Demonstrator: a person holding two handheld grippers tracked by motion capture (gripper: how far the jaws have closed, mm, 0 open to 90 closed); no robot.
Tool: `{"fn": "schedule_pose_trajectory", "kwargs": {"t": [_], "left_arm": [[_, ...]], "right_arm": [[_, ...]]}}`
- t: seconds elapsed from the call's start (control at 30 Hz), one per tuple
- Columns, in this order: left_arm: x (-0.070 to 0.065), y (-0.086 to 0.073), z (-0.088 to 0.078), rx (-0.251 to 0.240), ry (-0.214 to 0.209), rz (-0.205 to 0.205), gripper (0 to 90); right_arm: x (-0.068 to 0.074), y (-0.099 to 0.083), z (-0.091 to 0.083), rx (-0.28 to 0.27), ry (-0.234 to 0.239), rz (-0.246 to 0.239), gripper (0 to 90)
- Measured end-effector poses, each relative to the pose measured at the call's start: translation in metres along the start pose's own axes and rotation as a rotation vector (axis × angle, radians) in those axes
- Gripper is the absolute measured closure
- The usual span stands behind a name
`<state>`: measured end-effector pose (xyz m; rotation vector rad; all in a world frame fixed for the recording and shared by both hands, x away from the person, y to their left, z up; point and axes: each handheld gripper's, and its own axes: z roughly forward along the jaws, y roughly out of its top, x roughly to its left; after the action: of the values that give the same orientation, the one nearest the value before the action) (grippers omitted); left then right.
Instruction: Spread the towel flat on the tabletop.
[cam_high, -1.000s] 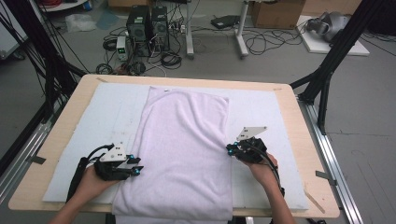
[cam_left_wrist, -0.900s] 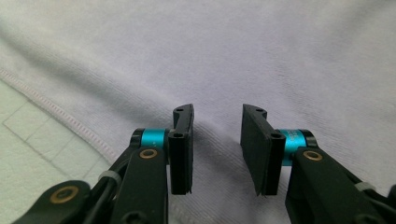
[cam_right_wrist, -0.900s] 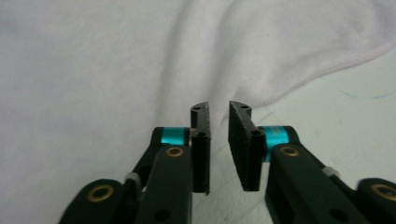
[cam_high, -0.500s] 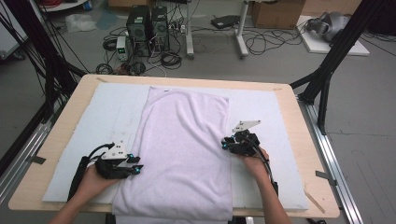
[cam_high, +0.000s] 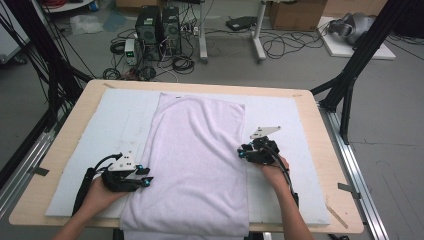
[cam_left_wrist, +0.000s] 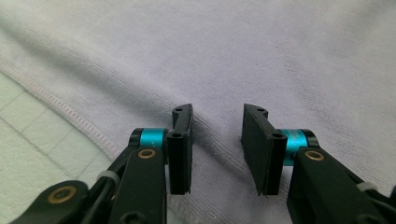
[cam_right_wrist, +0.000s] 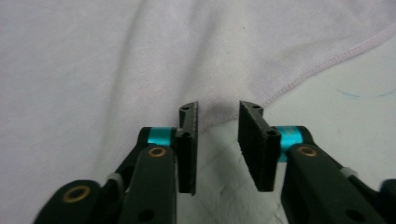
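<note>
The lilac towel (cam_high: 192, 165) lies flat down the middle of the white mat (cam_high: 90, 150) on the table (cam_high: 55, 150), its long axis running from 12 o'clock to 6 o'clock in the high view, the near end hanging a little over the table's front edge. The left gripper (cam_high: 145, 177) sits at the towel's 9 o'clock edge, low toward the near corner, and the right gripper (cam_high: 242, 152) sits at the 3 o'clock edge about midway along; each points inward across the short axis. In the left gripper view its jaws stand apart with nothing pinched, the tips over the cloth and the hem (cam_left_wrist: 70, 116) passing toward 8 o'clock. In the right gripper view the jaws are likewise apart and bare, the hemmed edge (cam_right_wrist: 299, 77) running just ahead of them from 5 o'clock up to 2 o'clock (so the border lies right at the fingertips). The coming move, I judge, turns on that: each hand need only nudge inward to take its side. Compared with 1 second ago, the right gripper has moved up along the edge toward 12 o'clock and its jaws have just been opening, with no cloth between them; the left gripper has kept its spot.
</note>
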<state>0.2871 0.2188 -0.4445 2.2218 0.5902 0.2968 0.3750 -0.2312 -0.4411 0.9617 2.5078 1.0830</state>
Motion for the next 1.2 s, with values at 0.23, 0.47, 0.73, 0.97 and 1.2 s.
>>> {"fn": "schedule_pose_trajectory", "kwargs": {"t": [0.23, 0.47, 0.73, 0.97, 1.2], "left_arm": [[0.000, -0.001, 0.000, -0.004, -0.002, -0.005, 63.4], [0.000, -0.001, 0.000, -0.005, -0.003, -0.004, 63.3], [0.000, -0.001, 0.000, -0.008, -0.002, -0.004, 63.1], [0.000, -0.001, 0.000, -0.006, 0.000, -0.002, 62.8], [0.000, -0.001, 0.000, -0.004, 0.007, -0.004, 60.7]], "right_arm": [[-0.001, 0.001, 0.005, 0.000, 0.032, -0.011, 89.9], [-0.007, 0.004, -0.016, -0.016, -0.027, -0.003, 89.6], [0.001, 0.005, 0.008, 0.015, 0.048, 0.018, 73.4], [-0.006, 0.002, -0.010, 0.057, -0.075, -0.014, 86.3], [0.006, 0.002, -0.021, 0.010, -0.025, -0.035, 75.9]]}}
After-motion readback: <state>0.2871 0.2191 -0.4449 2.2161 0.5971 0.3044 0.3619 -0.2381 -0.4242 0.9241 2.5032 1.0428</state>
